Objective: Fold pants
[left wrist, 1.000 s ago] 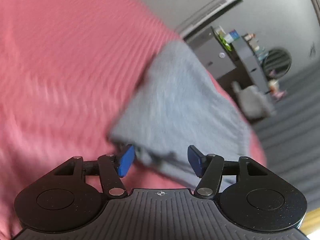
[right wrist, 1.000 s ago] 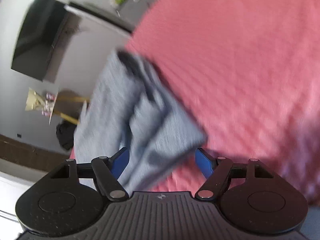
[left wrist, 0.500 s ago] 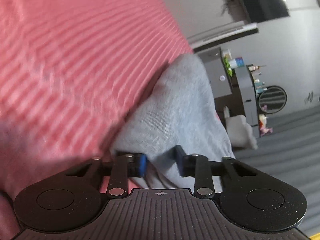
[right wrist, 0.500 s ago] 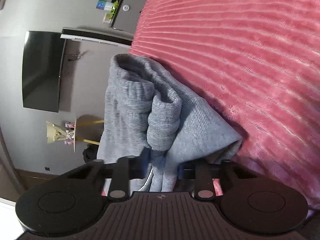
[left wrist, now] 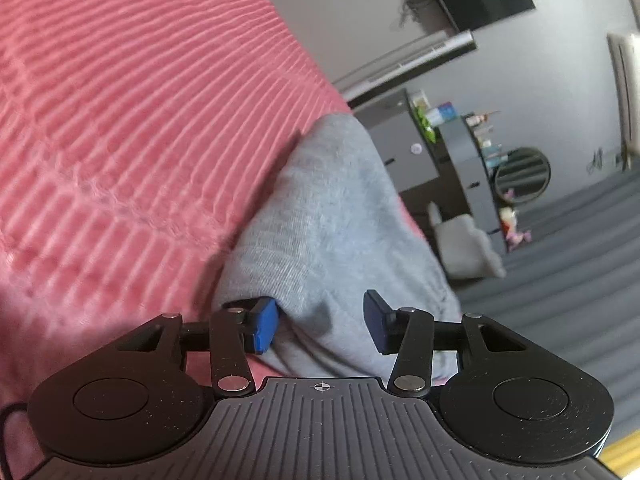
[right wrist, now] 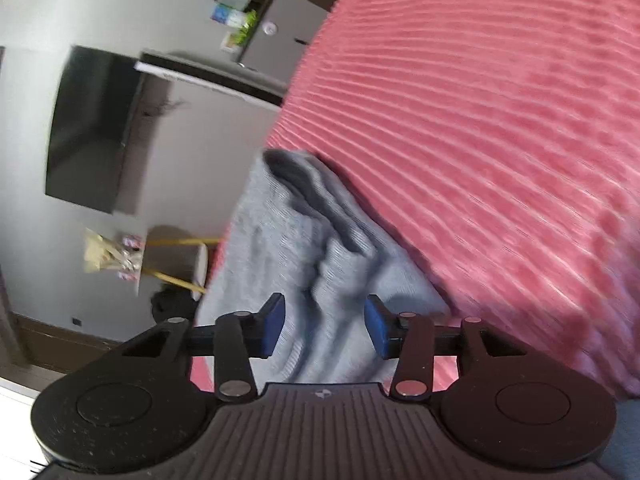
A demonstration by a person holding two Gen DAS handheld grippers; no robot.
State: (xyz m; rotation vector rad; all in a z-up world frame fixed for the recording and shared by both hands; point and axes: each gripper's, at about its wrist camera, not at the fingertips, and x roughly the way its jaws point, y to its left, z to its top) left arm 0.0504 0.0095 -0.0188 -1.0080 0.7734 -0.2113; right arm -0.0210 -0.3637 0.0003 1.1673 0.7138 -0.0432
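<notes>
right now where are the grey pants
The grey pants lie bunched on the pink ribbed bedspread near its edge, directly ahead of both wrist cameras.

I am in a home bedroom. A bed with a pink ribbed blanket (left wrist: 140,128) fills most of my view. On the grey wall hangs a dark TV (right wrist: 92,128) above a long shelf (left wrist: 412,60). A grey dresser (left wrist: 404,152) carries bottles and a round mirror (left wrist: 522,176), and the floor has grey carpet (left wrist: 568,264).
</notes>
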